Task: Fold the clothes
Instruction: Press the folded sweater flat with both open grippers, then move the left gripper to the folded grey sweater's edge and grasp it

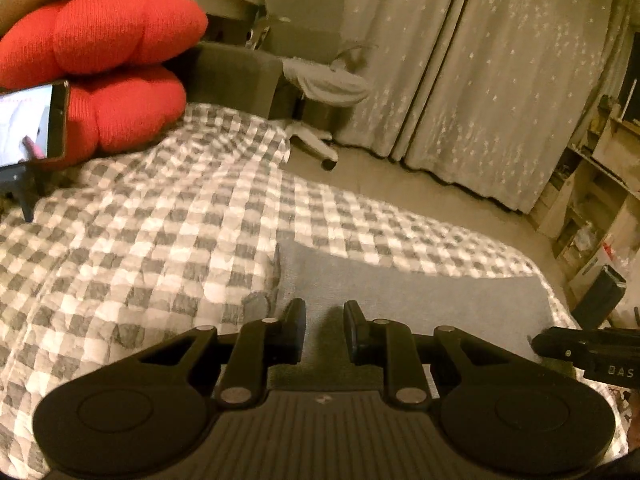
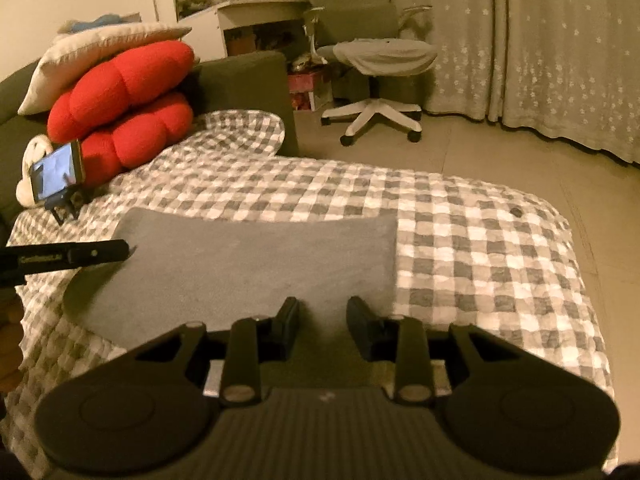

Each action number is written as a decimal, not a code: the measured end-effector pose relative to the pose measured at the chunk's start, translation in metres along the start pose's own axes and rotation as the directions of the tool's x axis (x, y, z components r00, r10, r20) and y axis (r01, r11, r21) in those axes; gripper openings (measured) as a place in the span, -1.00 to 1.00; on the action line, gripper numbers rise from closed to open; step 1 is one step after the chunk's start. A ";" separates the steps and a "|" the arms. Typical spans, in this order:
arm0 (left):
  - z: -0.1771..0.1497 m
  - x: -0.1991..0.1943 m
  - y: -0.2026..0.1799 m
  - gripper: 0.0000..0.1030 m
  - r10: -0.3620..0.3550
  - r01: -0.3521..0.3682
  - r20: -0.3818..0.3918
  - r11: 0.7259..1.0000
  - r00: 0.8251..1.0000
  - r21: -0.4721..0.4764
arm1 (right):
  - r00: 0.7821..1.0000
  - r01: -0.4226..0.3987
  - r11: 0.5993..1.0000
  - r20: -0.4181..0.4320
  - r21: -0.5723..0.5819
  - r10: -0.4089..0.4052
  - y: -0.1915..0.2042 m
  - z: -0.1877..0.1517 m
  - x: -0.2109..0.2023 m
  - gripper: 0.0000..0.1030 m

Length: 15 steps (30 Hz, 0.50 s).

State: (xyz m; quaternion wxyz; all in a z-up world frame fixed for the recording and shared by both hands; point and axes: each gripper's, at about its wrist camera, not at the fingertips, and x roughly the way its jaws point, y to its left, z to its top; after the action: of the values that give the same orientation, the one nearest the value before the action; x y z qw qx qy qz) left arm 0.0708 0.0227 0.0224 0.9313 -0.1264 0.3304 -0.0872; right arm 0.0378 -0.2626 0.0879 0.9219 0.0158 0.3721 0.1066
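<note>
Here, my left gripper [image 1: 325, 330] hangs low over the near edge of the grey garment [image 1: 400, 292], its two fingers [image 1: 294, 330] parted with a clear gap and nothing between them. My right gripper [image 2: 323, 326] takes the same pose at the garment's [image 2: 256, 256] near edge, level and pointing forward along the cloth, fingers [image 2: 288, 326] likewise spread and empty. The grey garment lies flat as a folded rectangle on the checked bedcover [image 2: 480, 248], its long side running across my view. In the right wrist view the left gripper's tip reaches in over the garment's left corner; in the left wrist view the right gripper's tip shows past the garment's right end. Beyond the garment's far left corner a phone [image 2: 56, 178] leans on a small stand, its screen lit, against two red cushions [image 2: 128, 100]. Far beyond the garment, off the bed, stands an office chair [image 2: 376, 60] before pale curtains [image 2: 540, 48].
</note>
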 end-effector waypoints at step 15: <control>-0.001 -0.002 0.008 -0.59 0.019 -0.020 -0.020 0.999 1.000 -0.035 | 0.999 0.025 0.999 -0.023 0.033 -0.025 -0.009 -0.004 0.003 -0.43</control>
State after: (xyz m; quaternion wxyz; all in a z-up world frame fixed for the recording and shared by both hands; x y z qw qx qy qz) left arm 0.0687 0.0305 0.0205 0.9266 -0.1385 0.3420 -0.0734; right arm 0.0388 -0.2711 0.0822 0.9185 0.0251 0.3844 0.0892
